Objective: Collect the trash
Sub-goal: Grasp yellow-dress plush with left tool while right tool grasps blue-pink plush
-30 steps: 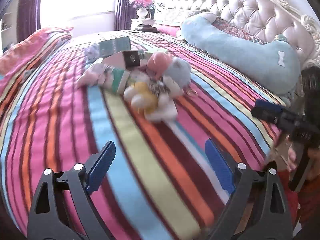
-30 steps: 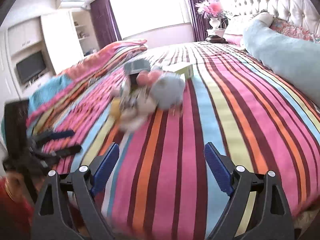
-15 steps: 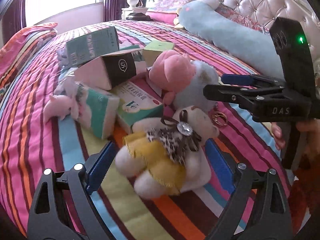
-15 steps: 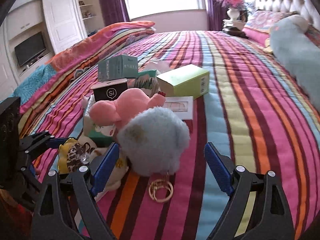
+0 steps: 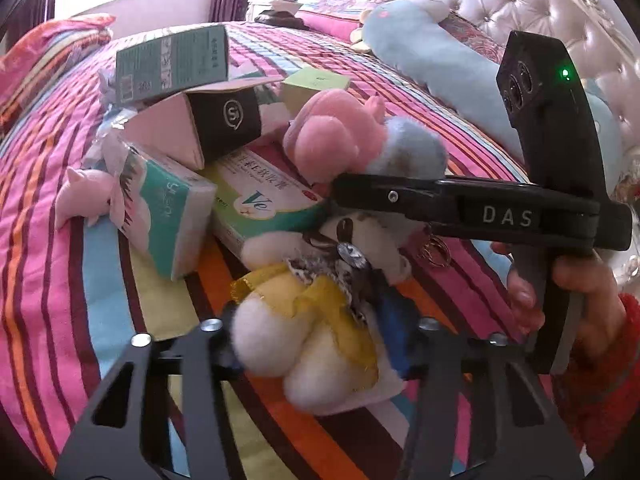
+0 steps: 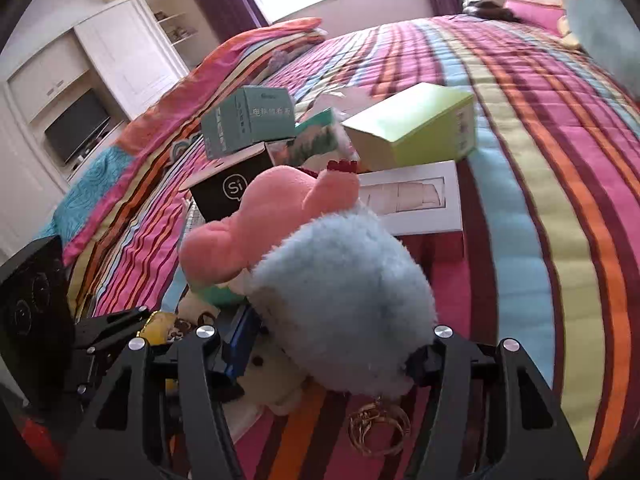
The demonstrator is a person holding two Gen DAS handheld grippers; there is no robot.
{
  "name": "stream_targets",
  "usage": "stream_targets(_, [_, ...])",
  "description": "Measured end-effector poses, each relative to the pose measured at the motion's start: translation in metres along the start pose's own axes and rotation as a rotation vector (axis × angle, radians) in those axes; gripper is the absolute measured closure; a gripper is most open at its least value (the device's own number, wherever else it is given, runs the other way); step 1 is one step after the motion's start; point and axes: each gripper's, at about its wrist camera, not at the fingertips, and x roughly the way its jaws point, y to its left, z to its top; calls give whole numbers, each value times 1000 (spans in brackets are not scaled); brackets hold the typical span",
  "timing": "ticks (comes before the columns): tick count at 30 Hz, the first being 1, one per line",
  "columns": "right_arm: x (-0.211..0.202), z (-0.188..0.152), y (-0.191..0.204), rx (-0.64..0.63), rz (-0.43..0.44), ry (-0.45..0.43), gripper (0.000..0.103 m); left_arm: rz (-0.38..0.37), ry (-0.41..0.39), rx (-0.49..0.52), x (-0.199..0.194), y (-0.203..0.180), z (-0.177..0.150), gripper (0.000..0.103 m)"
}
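A pile of trash and toys lies on the striped bedspread (image 5: 48,240). In it are a teal box (image 5: 172,64), a black-and-white box (image 5: 228,120), a tissue pack (image 5: 168,216), a green-edged box (image 5: 260,204), a lime box (image 6: 416,124) and a flat white box (image 6: 412,200). My left gripper (image 5: 312,340) is closing its jaws, and the pads press a white teddy in a yellow dress (image 5: 280,320). My right gripper (image 6: 328,352) is closing as well, squeezing a fluffy blue plush (image 6: 340,292) joined to a pink plush (image 6: 256,220).
A long pale-blue pillow (image 5: 440,60) lies along the tufted headboard (image 5: 520,0). A folded striped quilt (image 6: 248,52) sits at the bed's far side. A small pink pig toy (image 5: 84,196) rests left of the pile. A gold key ring (image 6: 376,424) lies under the blue plush.
Both grippers came forward to the pile with jaws wide, then closed: the left on the yellow-dressed teddy, the right on the blue plush.
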Motion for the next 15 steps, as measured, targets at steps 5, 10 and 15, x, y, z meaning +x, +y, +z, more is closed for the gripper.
stream_targets(5, [-29,-18,-8,62,-10,-53,49,-6,-48,-31,-13,2,-10,57])
stream_targets(10, [-70,-46,-12,78,-19,-119,49,-26,-113,-36,-42,-5,-30,57])
stream_targets(15, [-110,-80,-3,90,22,-168,49,-51,-173,-15,-87,-22,-57,57])
